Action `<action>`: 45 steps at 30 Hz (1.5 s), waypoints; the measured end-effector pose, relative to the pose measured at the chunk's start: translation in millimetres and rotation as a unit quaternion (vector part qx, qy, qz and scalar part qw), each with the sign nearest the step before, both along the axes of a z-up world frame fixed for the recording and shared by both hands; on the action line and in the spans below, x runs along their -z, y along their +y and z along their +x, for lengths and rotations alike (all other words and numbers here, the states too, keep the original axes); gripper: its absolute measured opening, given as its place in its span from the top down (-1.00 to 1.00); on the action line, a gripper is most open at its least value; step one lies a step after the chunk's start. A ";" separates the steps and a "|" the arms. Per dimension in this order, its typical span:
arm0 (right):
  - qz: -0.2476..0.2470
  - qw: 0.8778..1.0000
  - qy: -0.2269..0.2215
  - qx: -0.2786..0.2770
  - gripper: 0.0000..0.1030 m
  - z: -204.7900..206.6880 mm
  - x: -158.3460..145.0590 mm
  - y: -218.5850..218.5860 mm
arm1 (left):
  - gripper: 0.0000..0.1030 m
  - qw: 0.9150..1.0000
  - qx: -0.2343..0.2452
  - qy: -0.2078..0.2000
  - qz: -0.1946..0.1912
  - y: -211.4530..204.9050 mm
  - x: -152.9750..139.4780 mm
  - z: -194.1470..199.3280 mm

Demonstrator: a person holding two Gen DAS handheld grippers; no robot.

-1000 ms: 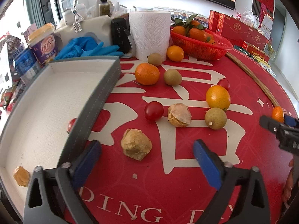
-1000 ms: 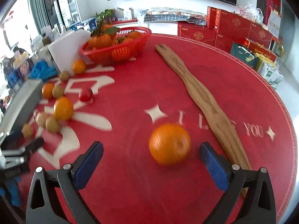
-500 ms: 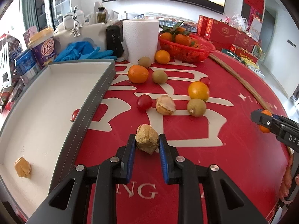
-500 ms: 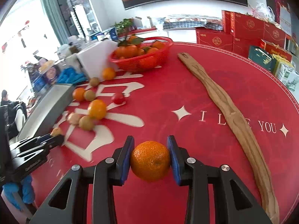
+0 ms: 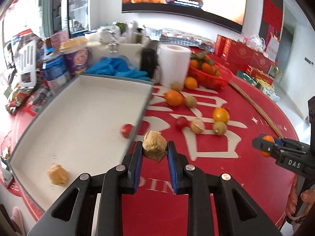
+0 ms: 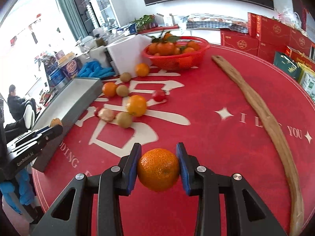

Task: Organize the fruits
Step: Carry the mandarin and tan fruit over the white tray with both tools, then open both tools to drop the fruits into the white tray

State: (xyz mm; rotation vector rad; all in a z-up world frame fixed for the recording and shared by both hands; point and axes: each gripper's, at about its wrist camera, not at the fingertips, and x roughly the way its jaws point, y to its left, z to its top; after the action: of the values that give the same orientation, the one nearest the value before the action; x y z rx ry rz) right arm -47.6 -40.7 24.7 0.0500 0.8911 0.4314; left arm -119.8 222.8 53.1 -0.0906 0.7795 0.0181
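In the left wrist view, a grey tray point(image 5: 141, 106) with a white floor lies on the left part of the round red bench point(image 5: 226, 186). Inside the tray, a papery husked fruit point(image 5: 58, 175) rests near its front edge and a small tomato point(image 5: 126, 130) sits against its right wall. At the back edge of the bench stand a paper towel roll point(image 5: 174, 64), blue gloves point(image 5: 118, 68), a purple cup point(image 5: 75, 56) and a red basket point(image 5: 211, 76) with oranges. On the cloth between tray and basket lie loose fruits: an orange point(image 5: 173, 97), a kiwi point(image 5: 190, 101), a yellow orange point(image 5: 220, 115), another small tomato point(image 5: 181, 122), a husked fruit point(image 5: 197, 125) and a second kiwi point(image 5: 219, 128). The left gripper point(image 5: 154, 151) pinches a brown husked fruit point(image 5: 154, 147) between its jaws, above the cloth and just beside the tray's right wall. At the right edge the right gripper point(image 5: 264, 147) appears, closed on something orange.

In the right wrist view, a long wooden stick point(image 6: 261, 116) lies along the right side of the bench, well apart from everything else. The basket point(image 6: 175, 56) stands at the back edge, and the loose fruits lie between it and the tray point(image 6: 78, 102). The right gripper point(image 6: 158, 167) presses its jaws on both sides of a mandarin point(image 6: 158, 169), held above the cloth near the front edge. The left gripper point(image 6: 53, 127) shows on the left, over the tray's near end, with a brown fruit at its tips.
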 end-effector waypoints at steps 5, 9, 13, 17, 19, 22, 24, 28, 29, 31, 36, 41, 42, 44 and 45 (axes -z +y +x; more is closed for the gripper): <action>0.005 0.999 0.005 -0.034 0.27 4.1 -5.9 36.2 | 0.49 1.000 -0.026 -0.013 0.005 27.1 -6.4 -4.9; 0.004 0.998 0.005 -0.063 0.27 7.4 -12.0 70.0 | 0.49 0.999 -0.051 -0.016 0.009 49.8 -5.9 -6.7; 0.000 0.995 0.003 -0.100 0.26 11.3 -18.6 111.1 | 0.49 0.997 -0.079 -0.019 0.011 77.2 -4.4 -4.5; 0.000 0.991 0.000 -0.133 0.26 16.6 -24.7 151.7 | 0.49 0.994 -0.108 -0.021 0.021 101.7 -1.5 -1.3; 0.002 0.989 0.000 -0.145 0.26 19.1 -26.6 168.9 | 0.49 0.992 -0.122 -0.017 0.021 113.5 2.1 0.5; 0.001 0.987 0.003 -0.160 0.26 23.2 -25.9 196.0 | 0.49 0.989 -0.143 -0.006 0.020 130.2 11.6 2.8; 0.004 0.986 0.009 -0.169 0.26 26.7 -23.7 211.9 | 0.49 0.988 -0.154 0.004 0.015 138.2 18.3 3.2; 0.008 0.984 0.020 -0.179 0.26 34.2 -18.3 235.7 | 0.49 0.986 -0.163 0.028 0.000 148.3 34.4 2.2; 0.009 0.983 0.024 -0.181 0.26 35.6 -16.9 240.6 | 0.49 0.986 -0.163 0.033 -0.003 149.2 37.4 2.0; 0.007 0.982 0.030 -0.186 0.26 37.3 -12.0 250.3 | 0.48 0.986 -0.163 0.028 0.003 146.5 39.4 -1.7; -0.005 0.981 0.038 -0.192 0.26 36.6 -4.3 263.2 | 0.46 0.987 -0.160 0.026 0.009 140.3 39.6 -4.4; -0.006 0.981 0.036 -0.189 0.19 38.0 -7.5 264.6 | -0.44 0.986 -0.169 0.010 -0.002 143.1 33.0 -9.1; -0.005 0.981 0.037 -0.188 -0.06 38.5 -8.9 263.8 | -0.55 0.985 -0.173 0.000 0.001 141.9 29.6 -11.6; -0.001 0.983 0.030 -0.182 -0.66 38.6 -13.3 262.5 | -0.61 0.984 -0.179 -0.018 0.015 138.7 23.1 -15.5; 0.002 0.984 0.026 -0.179 -0.70 38.6 -15.6 260.9 | -0.61 0.984 -0.178 -0.018 0.024 136.6 20.8 -15.7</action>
State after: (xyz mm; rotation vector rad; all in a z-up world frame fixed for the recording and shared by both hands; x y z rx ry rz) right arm -9.0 220.3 40.3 -0.0978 0.9524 0.7697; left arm -135.5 359.4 32.3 -0.1839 0.7180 0.3727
